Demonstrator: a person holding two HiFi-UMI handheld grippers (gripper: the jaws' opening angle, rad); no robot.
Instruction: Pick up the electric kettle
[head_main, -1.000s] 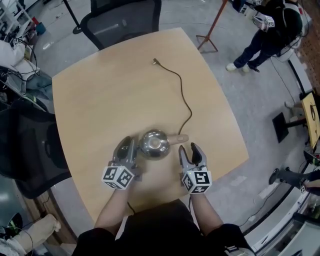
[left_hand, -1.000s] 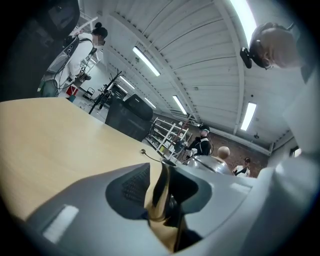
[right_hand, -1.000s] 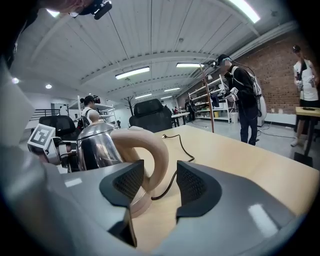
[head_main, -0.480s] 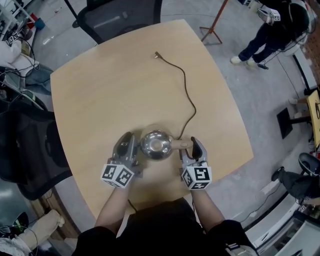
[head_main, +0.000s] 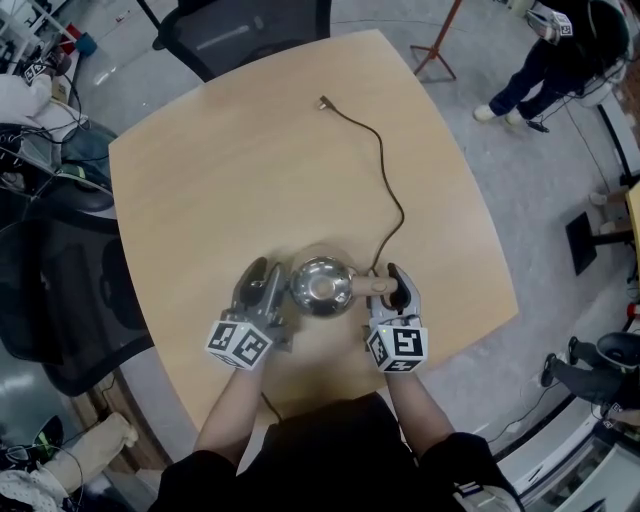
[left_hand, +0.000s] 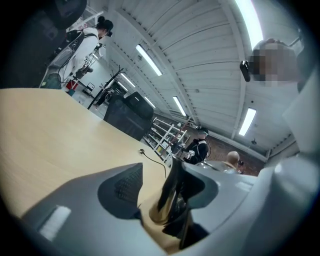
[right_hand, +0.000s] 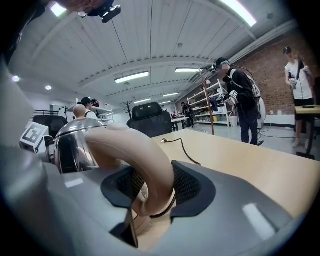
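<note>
The electric kettle (head_main: 322, 288), a shiny steel dome with a beige handle (head_main: 368, 285), stands on the wooden table (head_main: 220, 180) near its front edge. My right gripper (head_main: 392, 290) reaches in from the front. Its jaws have just been closing, and the handle (right_hand: 145, 160) fills the gap, touching both pads. My left gripper (head_main: 264, 290) sits at the kettle's left side. Its jaws have just been opening and stand wide, with a dark shiny part of the kettle (left_hand: 172, 200) between them, close to the right jaw. The kettle's body (right_hand: 75, 145) rises left of the handle.
A dark power cord (head_main: 385, 170) runs from the kettle across the table to a plug (head_main: 325, 102) near the far edge. Black office chairs stand at the far side (head_main: 250, 30) and at the left (head_main: 60, 290). A person (head_main: 560, 50) stands off to the upper right.
My right gripper has slid forward from just behind the handle until the handle lies between its jaws. The left gripper has stayed beside the kettle, which has not moved.
</note>
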